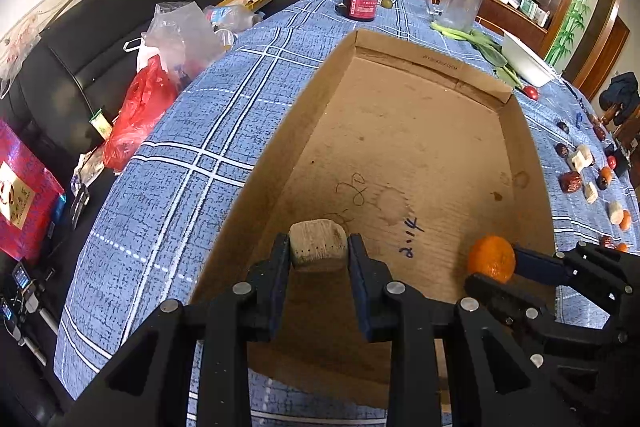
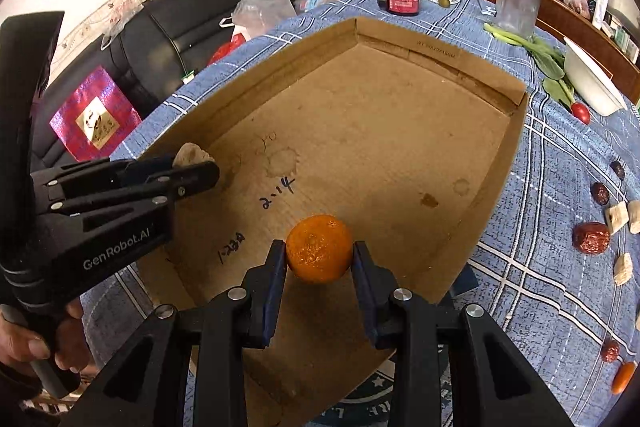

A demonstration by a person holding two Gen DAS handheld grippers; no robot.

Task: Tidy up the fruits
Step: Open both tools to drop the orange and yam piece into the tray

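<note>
Left wrist view: left hand-held gripper point(image 1: 319, 247) pinches a pale cut chunk point(image 1: 318, 245), species unclear, above the near floor of the cardboard box point(image 1: 256, 183).
Right wrist view: right hand-held gripper point(image 2: 319, 255) pinches an orange mandarin point(image 2: 319, 253) between its blue pads, over the near right part of the same box.
Box interior: bare stained cardboard with pen marks; no fruit lies in it yet.
Surface point(image 1: 192, 131): blue checked cloth; red dates point(image 2: 591, 237), pale chunks and small orange fruits scattered to the right of the box, well apart from it.
Progress: early, as judged; two pieces poised for release, the scattered remainder still to be collected.
</note>
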